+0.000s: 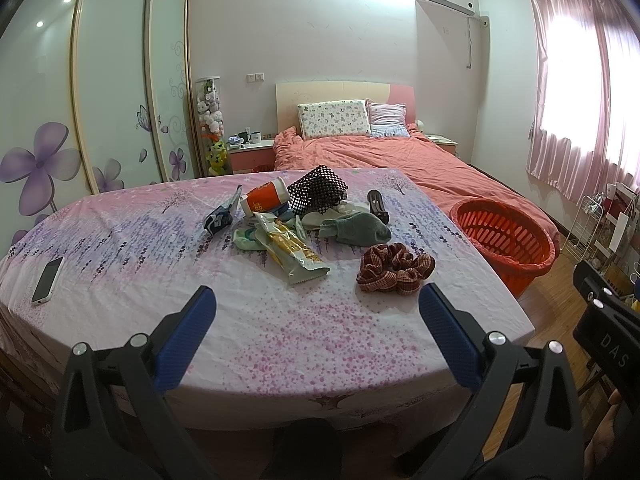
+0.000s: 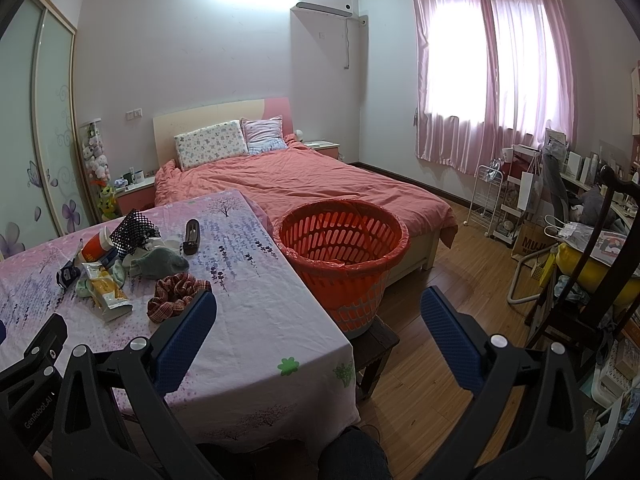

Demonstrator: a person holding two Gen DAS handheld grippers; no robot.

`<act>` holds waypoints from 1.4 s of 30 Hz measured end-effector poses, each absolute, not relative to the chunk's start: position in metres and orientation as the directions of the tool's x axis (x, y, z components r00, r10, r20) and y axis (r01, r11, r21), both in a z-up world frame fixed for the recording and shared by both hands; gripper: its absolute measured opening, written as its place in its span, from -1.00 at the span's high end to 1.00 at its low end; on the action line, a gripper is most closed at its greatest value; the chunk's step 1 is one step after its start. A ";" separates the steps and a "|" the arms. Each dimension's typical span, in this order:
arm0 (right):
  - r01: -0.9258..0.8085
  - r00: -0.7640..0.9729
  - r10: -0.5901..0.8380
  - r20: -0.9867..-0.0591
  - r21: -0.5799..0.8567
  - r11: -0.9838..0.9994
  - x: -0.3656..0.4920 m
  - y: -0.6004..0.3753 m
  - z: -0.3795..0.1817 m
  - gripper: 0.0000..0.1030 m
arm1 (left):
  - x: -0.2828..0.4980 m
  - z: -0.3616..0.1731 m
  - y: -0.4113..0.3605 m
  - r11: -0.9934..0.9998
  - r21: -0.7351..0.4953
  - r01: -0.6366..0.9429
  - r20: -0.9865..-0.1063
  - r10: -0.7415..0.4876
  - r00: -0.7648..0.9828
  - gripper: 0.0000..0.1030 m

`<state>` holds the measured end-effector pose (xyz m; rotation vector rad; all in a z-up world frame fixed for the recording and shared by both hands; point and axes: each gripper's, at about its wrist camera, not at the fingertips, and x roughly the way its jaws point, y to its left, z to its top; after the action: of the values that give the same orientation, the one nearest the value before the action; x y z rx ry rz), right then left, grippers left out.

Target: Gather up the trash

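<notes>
Litter lies mid-table on the pink flowered cloth (image 1: 280, 344): an orange paper cup (image 1: 266, 198) on its side, a yellow snack wrapper (image 1: 292, 252) and a dark blue wrapper (image 1: 222, 218). My left gripper (image 1: 316, 296) hovers open above the near part of the table, short of the pile, holding nothing. An orange slotted basket (image 2: 352, 280) with a red liner stands at the table's right side. My right gripper (image 2: 318, 298) is open and holds nothing, over the table's right edge in front of the basket. The cup (image 2: 94, 246) and yellow wrapper (image 2: 106, 292) lie far to its left.
A black mesh bag (image 1: 318, 190), grey-green sock (image 1: 356, 230), plaid scrunchie (image 1: 394, 268), black hair clip (image 1: 378, 206) and a phone (image 1: 48, 280) share the table. The basket rests on a dark stool (image 2: 376, 344). Beyond is a bed (image 2: 304, 184); cluttered shelves (image 2: 580, 240) stand at right.
</notes>
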<state>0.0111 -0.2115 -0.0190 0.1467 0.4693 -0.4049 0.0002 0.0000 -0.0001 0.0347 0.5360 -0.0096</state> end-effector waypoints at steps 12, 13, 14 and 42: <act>0.411 0.814 -0.344 -0.468 0.045 0.911 0.011 -0.211 -0.019 -0.96 | 0.000 0.000 0.000 0.999 0.030 0.018 -0.512 0.000 0.859 -0.93; 0.411 0.814 -0.344 -0.468 0.045 0.911 0.011 -0.211 -0.019 -0.96 | 0.000 0.000 0.000 0.999 0.030 0.019 -0.512 -0.001 0.859 -0.93; 0.411 0.814 -0.345 -0.467 0.045 0.910 0.011 -0.211 -0.019 -0.96 | 0.000 0.000 0.000 0.999 0.030 0.019 -0.512 0.000 0.859 -0.93; 0.295 0.818 -0.232 -0.527 0.038 0.955 0.056 -0.198 -0.043 -0.96 | 0.044 -0.019 0.053 0.991 0.007 -0.134 -0.556 0.115 0.823 -0.93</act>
<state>0.0561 -0.1979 -0.0426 0.1200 0.5456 -0.2812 0.0443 0.0527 -0.0189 -0.0334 0.5887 0.1328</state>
